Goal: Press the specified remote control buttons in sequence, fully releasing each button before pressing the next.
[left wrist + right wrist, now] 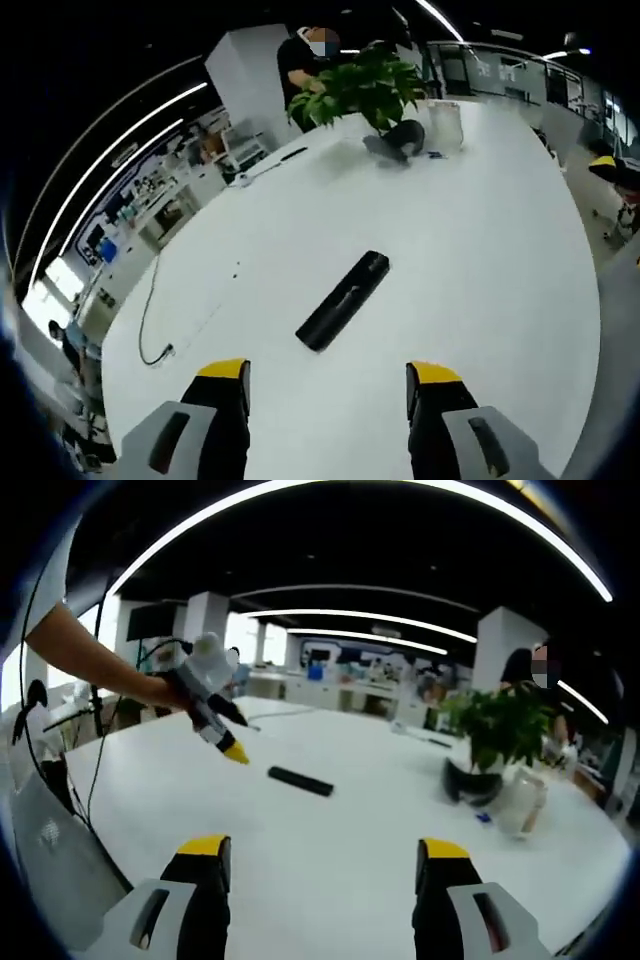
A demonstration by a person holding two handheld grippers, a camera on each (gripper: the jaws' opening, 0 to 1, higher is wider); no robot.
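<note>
A black remote control (343, 300) lies flat on the white table (480, 250), slanted, a short way ahead of my left gripper (328, 385), whose yellow-tipped jaws stand open and hold nothing. In the right gripper view the remote (301, 780) lies farther off at the table's middle. My right gripper (325, 860) is open and empty above the near table edge. The left gripper (228, 742), held by a person's hand, hovers above and left of the remote, pointing down toward it.
A potted green plant (365, 88) with a dark headset (397, 140) and a clear container (445, 125) stand at the table's far end. A black cable (150, 310) trails over the left side. A person (305, 55) stands behind the plant.
</note>
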